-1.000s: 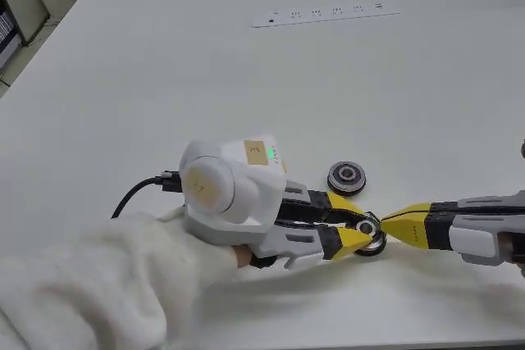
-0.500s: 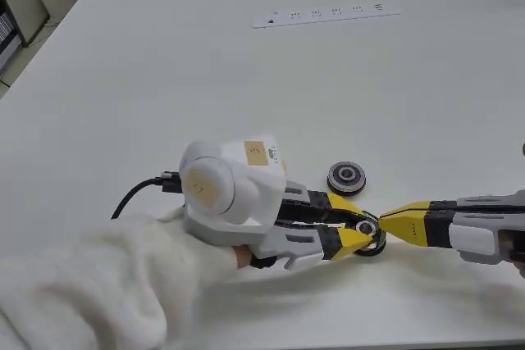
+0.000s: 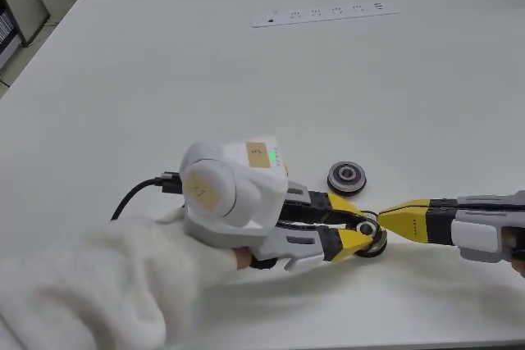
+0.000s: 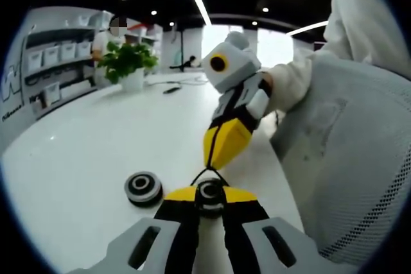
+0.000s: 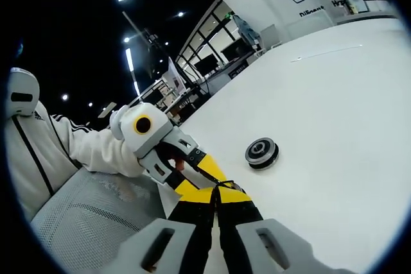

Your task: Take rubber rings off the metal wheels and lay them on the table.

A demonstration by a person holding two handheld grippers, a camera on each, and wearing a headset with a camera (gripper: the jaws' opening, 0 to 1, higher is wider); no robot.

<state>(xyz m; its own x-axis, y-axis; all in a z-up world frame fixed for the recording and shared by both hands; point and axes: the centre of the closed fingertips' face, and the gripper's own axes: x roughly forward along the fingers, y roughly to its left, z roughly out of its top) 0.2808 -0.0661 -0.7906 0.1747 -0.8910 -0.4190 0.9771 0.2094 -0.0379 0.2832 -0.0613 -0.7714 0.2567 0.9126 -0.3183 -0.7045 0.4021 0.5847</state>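
Grip: clamped left gripper (image 3: pixel 363 230) on small silver metal wheel (image 4: pixel 209 192) at 6 o'clock of white table (image 3: pixel 246 79); pinched right gripper (image 5: pixel 218 187) together, apparently on thin black rubber ring (image 4: pixel 207 171). Needed steady 3 o'clock pull against braced wheel.

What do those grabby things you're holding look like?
The left gripper and right gripper both have white bodies and pointed yellow fingers. The left one carries a tan sticker, a green light and a black cable. The sleeve is fluffy white.
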